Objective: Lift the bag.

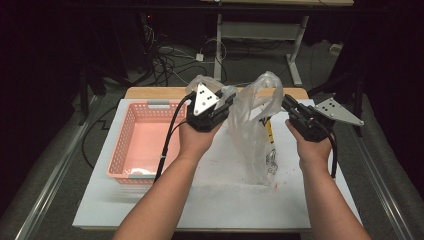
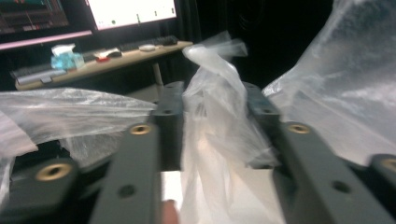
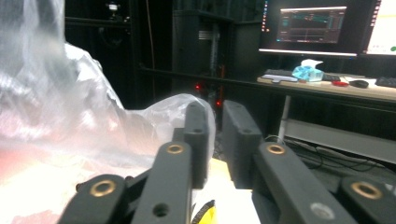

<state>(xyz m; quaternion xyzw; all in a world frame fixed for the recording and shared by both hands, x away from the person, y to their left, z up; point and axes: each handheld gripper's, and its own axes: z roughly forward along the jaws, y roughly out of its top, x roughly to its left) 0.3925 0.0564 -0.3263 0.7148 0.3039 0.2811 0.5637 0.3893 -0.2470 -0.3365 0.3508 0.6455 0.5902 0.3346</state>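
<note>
Plastic bag (image 1: 255, 135), clear, count one: it stands upright on the white board (image 1: 210, 200) between your two hands, its top spread toward both grippers.

Left gripper (image 1: 226, 102), count one: in its own view a bunched fold of the bag (image 2: 215, 126) runs up between the two black jaws, which stand apart. The film looks loose between them; whether the pads still press it I cannot tell.

Right gripper (image 1: 287, 102), count one: in its own view the jaws stand slightly apart with a narrow gap, a lobe of the bag (image 3: 180, 109) lying against the outer side of one jaw. Nothing is visibly pinched between them, so count it as released.

Contents of the bag: a yellow-and-black item (image 1: 270, 132), count one, seen through the film; its kind is not legible.

Pink basket (image 1: 142, 145), count one, sits on the board to the left of the bag, well apart from it.

Desk (image 3: 336, 88) with two lit monitors (image 3: 308, 30) stands in the background.
</note>
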